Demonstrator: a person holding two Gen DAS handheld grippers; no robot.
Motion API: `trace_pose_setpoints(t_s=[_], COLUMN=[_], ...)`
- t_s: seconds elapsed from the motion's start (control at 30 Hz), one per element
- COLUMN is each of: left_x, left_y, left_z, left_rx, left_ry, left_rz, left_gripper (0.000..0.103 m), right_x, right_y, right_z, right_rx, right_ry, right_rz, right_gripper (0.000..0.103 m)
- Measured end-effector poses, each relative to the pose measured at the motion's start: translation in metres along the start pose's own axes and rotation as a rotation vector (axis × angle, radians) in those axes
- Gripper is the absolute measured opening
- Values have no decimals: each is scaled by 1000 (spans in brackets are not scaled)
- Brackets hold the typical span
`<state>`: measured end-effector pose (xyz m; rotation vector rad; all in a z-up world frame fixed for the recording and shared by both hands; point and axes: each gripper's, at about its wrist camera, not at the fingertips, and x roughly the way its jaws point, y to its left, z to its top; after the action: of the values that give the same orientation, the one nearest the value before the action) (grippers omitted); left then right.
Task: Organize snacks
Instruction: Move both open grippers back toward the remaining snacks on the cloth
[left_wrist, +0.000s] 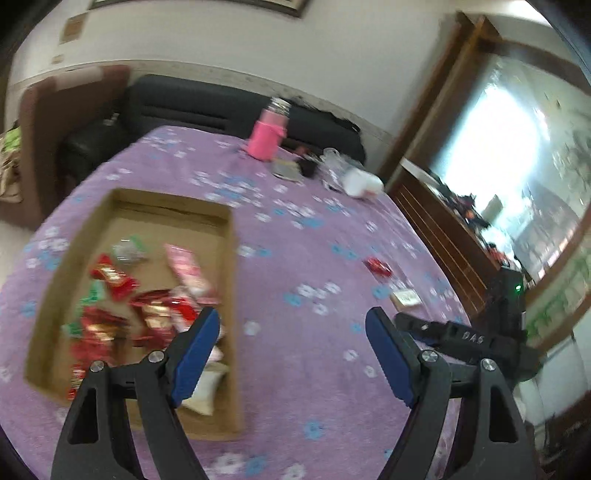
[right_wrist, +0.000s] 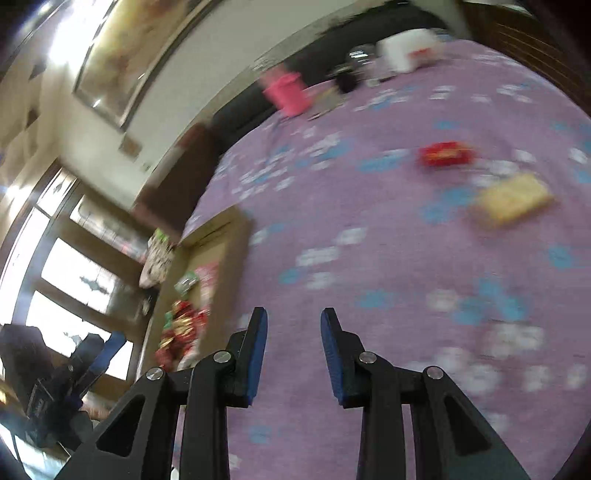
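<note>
Above the purple tablecloth (left_wrist: 295, 240), both hand-held grippers (left (left_wrist: 291, 321), right (right_wrist: 293, 319)) hang released, empty.

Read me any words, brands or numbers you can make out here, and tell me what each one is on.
"DAS": raised letters on the right gripper, black body, seen from the left wrist view.
Red snack packet: gold print, too blurred to read.
Yellow snack packet: blurred, unreadable.
Wrappers in the cardboard box: print unreadable.
</note>
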<state>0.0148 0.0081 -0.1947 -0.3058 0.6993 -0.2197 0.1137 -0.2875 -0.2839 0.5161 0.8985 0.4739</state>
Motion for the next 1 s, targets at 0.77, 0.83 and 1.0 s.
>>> trace_pose_setpoints(t_s=[0.77,0.83,1.0], left_x=[58,65,78], left_y=[-91,-95,-98], left_z=[-12,-10,-5], left_rx=[162,168,172], left_ry=[115,125,162], left_rz=[-68,-66,-87], left_gripper=[80,80,80], right_x=[-115,-112,-88], right_y=[-197,-196,-188], right_z=[8,9,22], right_rx=[357,357,359], right_ry=[-308,-274,-198], right_rz=[-259,-225,-174], right_gripper=[42,42,45])
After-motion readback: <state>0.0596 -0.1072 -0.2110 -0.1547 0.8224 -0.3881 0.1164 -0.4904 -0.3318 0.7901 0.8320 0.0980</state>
